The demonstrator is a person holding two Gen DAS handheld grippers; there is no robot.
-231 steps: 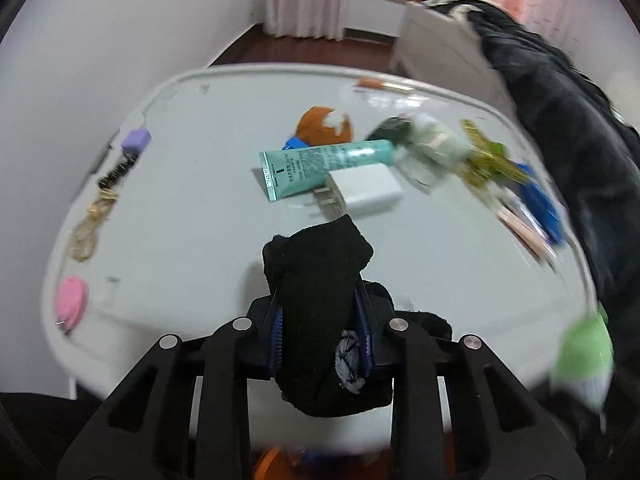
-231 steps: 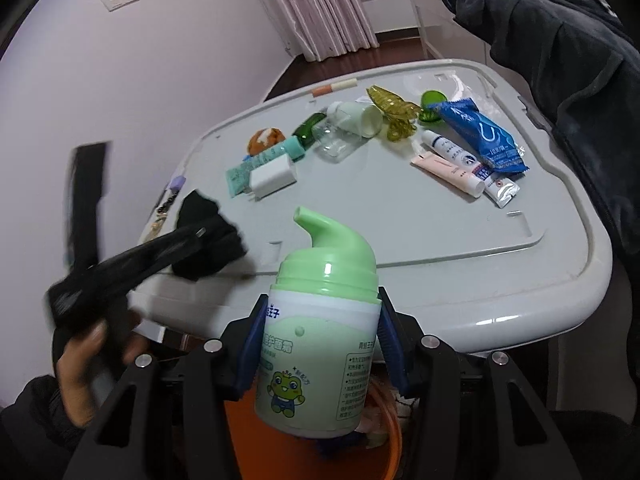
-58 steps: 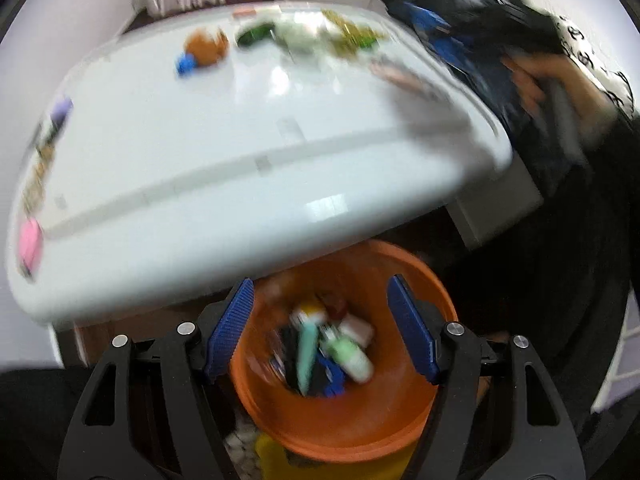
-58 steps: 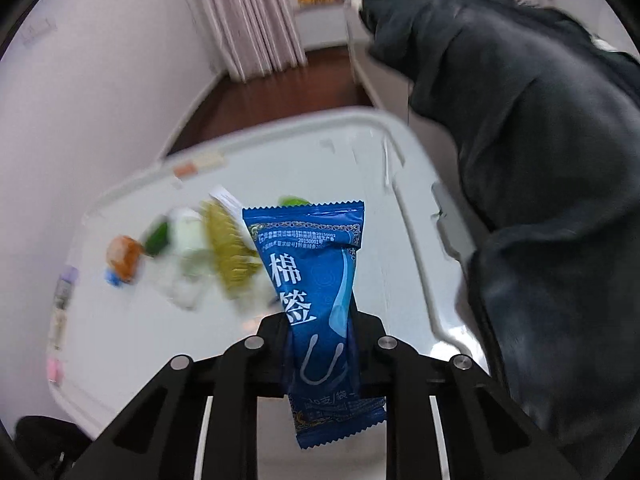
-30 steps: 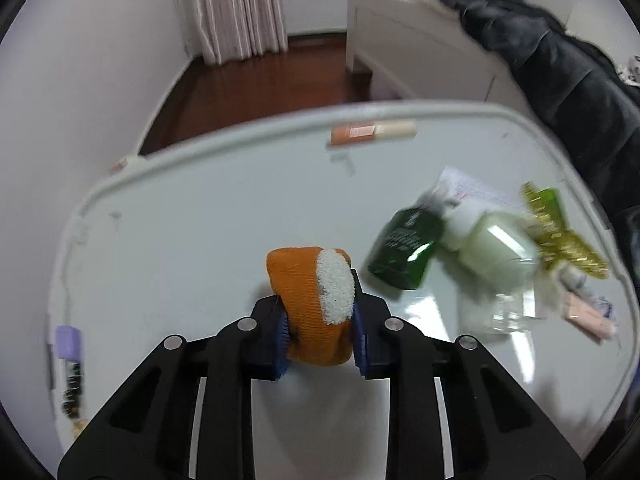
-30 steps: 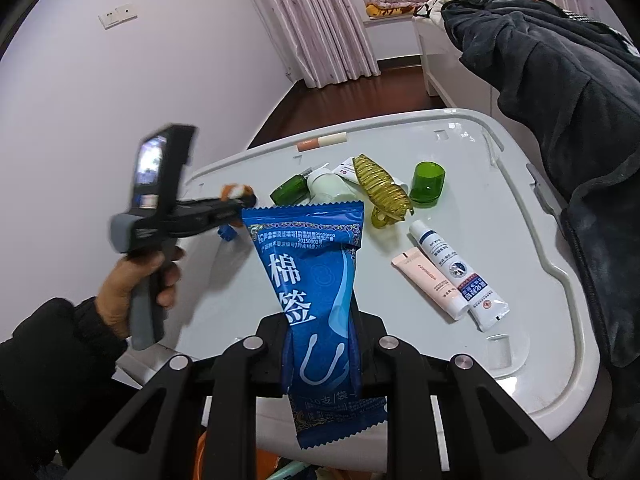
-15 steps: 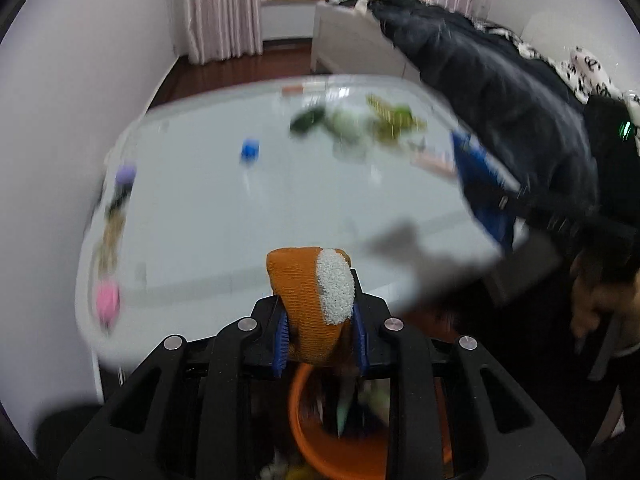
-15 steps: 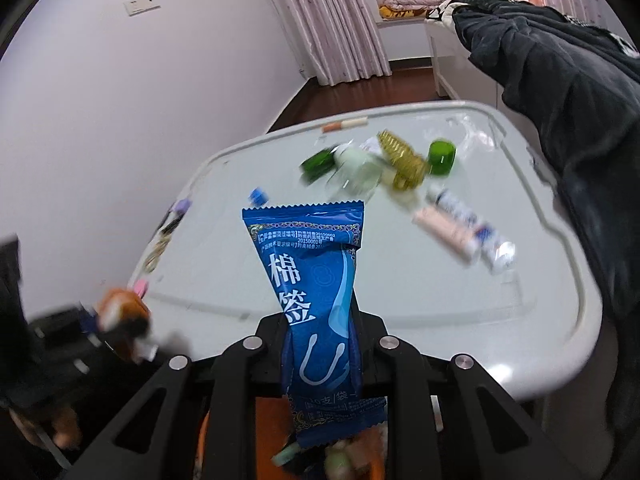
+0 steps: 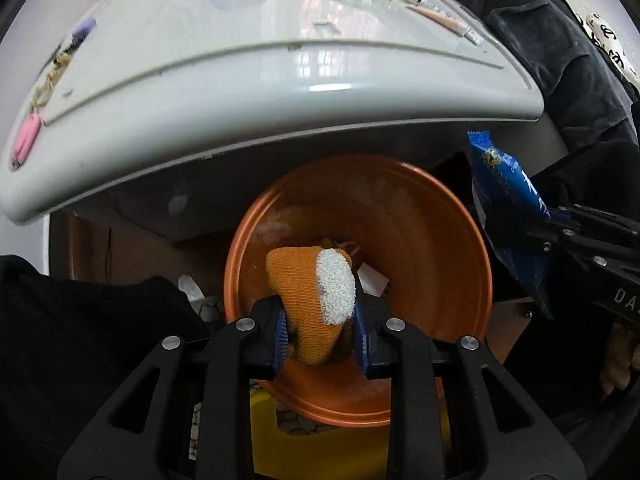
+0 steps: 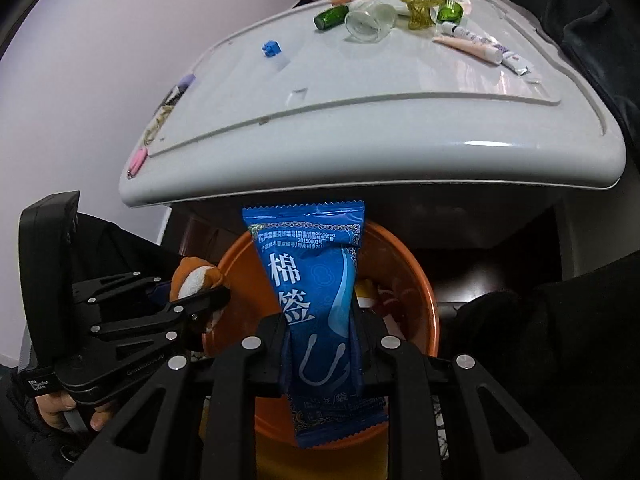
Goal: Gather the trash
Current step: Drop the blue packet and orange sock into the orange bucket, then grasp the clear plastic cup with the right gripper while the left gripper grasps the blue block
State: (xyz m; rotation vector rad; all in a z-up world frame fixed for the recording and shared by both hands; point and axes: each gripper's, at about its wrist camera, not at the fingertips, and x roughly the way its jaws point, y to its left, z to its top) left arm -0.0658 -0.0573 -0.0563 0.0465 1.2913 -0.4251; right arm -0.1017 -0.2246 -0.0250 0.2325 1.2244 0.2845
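Note:
My left gripper (image 9: 320,344) is shut on an orange knitted piece with a white fuzzy patch (image 9: 308,296) and hangs over the orange bin (image 9: 420,216) below the table's front edge. My right gripper (image 10: 322,350) is shut on a blue cotton-swab packet (image 10: 316,280), also above the orange bin (image 10: 408,280). The left gripper (image 10: 200,300) with the orange piece (image 10: 192,276) shows at the left of the right wrist view. The blue packet (image 9: 508,196) shows at the right edge of the left wrist view. Some trash lies inside the bin, partly hidden.
The white table (image 10: 360,120) overhangs the bin. On it lie a green bottle (image 10: 330,17), a clear cup (image 10: 368,20), gold wrapping (image 10: 418,8), two tubes (image 10: 476,48), a blue block (image 10: 271,48), a purple item (image 10: 186,80) and a pink item (image 10: 138,158). Dark clothing lies at the right.
Both grippers have come back from over the table and down to the bin, each still holding its item. The view now looks down into the bin.

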